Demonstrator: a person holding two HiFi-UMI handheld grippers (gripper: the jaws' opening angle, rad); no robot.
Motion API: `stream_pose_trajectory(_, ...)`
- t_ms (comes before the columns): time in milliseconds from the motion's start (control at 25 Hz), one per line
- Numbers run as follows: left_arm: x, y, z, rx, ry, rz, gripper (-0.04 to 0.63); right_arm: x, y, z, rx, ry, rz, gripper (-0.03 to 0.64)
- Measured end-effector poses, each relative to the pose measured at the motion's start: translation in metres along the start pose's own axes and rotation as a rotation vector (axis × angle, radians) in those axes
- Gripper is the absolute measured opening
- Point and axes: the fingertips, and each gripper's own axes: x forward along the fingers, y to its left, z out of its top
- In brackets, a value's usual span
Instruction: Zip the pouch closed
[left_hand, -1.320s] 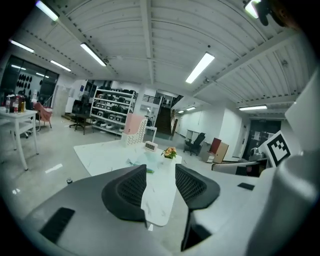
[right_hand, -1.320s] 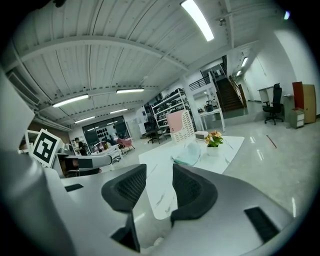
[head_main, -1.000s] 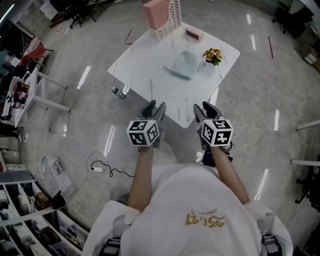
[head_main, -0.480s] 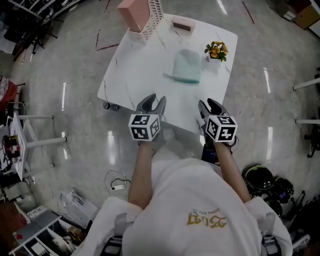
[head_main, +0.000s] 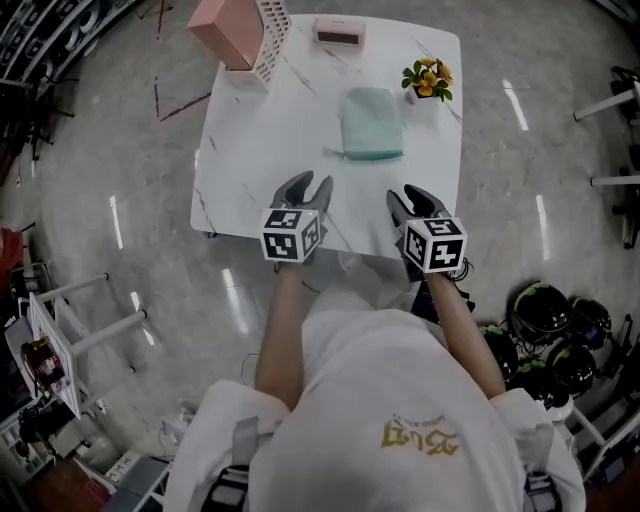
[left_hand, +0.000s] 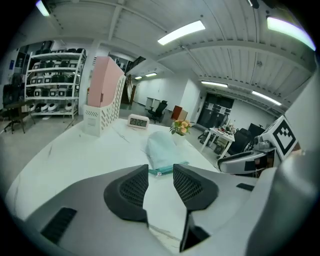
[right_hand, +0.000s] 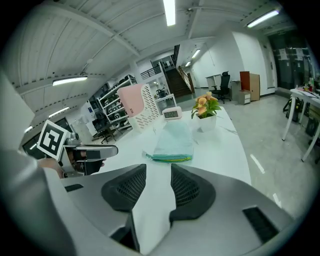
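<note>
On the white surface (head_main: 250, 150) the pale teal pouch (head_main: 372, 123) lies flat, touched by neither gripper. Its zipper edge (right_hand: 170, 158) is the side turned towards the person, a darker teal band running the width of the pouch, with a small pale pull showing at one end in the left gripper view.

Just beside the pouch's far right corner stands a small pot of orange and yellow flowers (head_main: 427, 78). Beyond the pouch's far edge sits a little digital clock (head_main: 338, 32), and further off to the pouch's far left a pink file holder (head_main: 240, 30) with a perforated white side stands upright.

On the near side of the pouch, apart from it, both grippers hang over the surface's front edge and point towards the pouch. The left gripper (head_main: 310, 183) is to the pouch's near left; its jaws have just been closing, yet a clear gap remains between the pads and nothing sits in it. The right gripper (head_main: 407, 194) is to the pouch's near right – its jaws likewise stand apart with only bare surface showing between them.

Well away to the pouch's right, dark helmets (head_main: 545, 312) rest on the floor (head_main: 150, 220).
</note>
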Motion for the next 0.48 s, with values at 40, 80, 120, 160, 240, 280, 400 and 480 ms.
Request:
stream_pose_trajectory(40,0.006,0.003,0.000,0.013,0.013,-0.011,0.173,0.004,0.001,0.000,0.004,0.002,-0.007,0.164)
stream_pose_trajectory(80,0.011,0.005,0.000,0.026,0.026,-0.021,0.173,0.007,0.001,0.000,0.008,0.003,-0.013,0.164)
stream_pose_trajectory(120,0.017,0.008,0.000,0.041,0.039,-0.031,0.173,0.010,0.002,0.000,0.012,0.004,-0.018,0.163)
stream_pose_trajectory(160,0.022,0.010,0.000,0.055,0.051,-0.041,0.173,0.014,0.004,-0.001,0.016,0.004,-0.023,0.163)
stream_pose_trajectory(240,0.032,0.016,-0.002,0.085,0.078,-0.057,0.173,0.020,0.006,-0.001,0.021,0.005,-0.028,0.163)
stream_pose_trajectory(280,0.038,0.018,-0.003,0.099,0.093,-0.063,0.173,0.023,0.007,-0.002,0.021,0.007,-0.028,0.163)
stream_pose_trajectory(400,0.054,0.025,-0.009,0.138,0.136,-0.080,0.173,0.031,0.007,-0.007,0.017,0.022,-0.032,0.163)
stream_pose_trajectory(480,0.063,0.029,-0.013,0.165,0.160,-0.090,0.173,0.034,0.005,-0.010,0.027,0.029,-0.039,0.163)
